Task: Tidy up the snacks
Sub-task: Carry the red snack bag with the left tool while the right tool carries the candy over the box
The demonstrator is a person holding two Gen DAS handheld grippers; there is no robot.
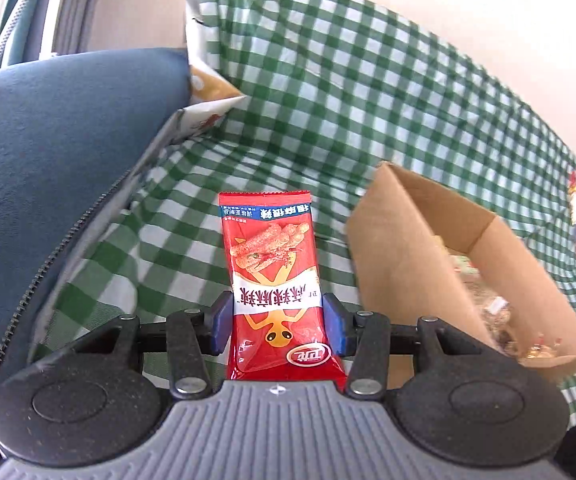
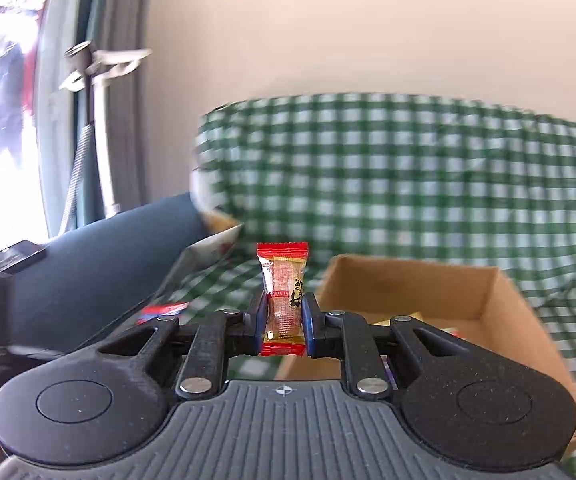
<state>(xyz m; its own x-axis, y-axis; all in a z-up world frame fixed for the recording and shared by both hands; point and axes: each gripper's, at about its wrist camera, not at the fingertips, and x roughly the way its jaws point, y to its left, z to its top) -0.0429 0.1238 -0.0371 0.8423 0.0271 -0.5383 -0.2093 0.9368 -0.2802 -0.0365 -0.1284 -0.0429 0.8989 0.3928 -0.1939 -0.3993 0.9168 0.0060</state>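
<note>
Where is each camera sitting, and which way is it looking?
Left wrist: on the left gripper, looking forward along its fingers at a red snack packet it holds; only gripper parts show.
Right wrist: on the right gripper, facing a small wrapped candy it holds.
Shared: cardboard box, green checked cloth.

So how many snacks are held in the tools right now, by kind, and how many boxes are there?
Large red snack packet, in the left tool: 1
Small red-ended candy, in the right tool: 1
Cardboard box: 1
Total: 3
</note>
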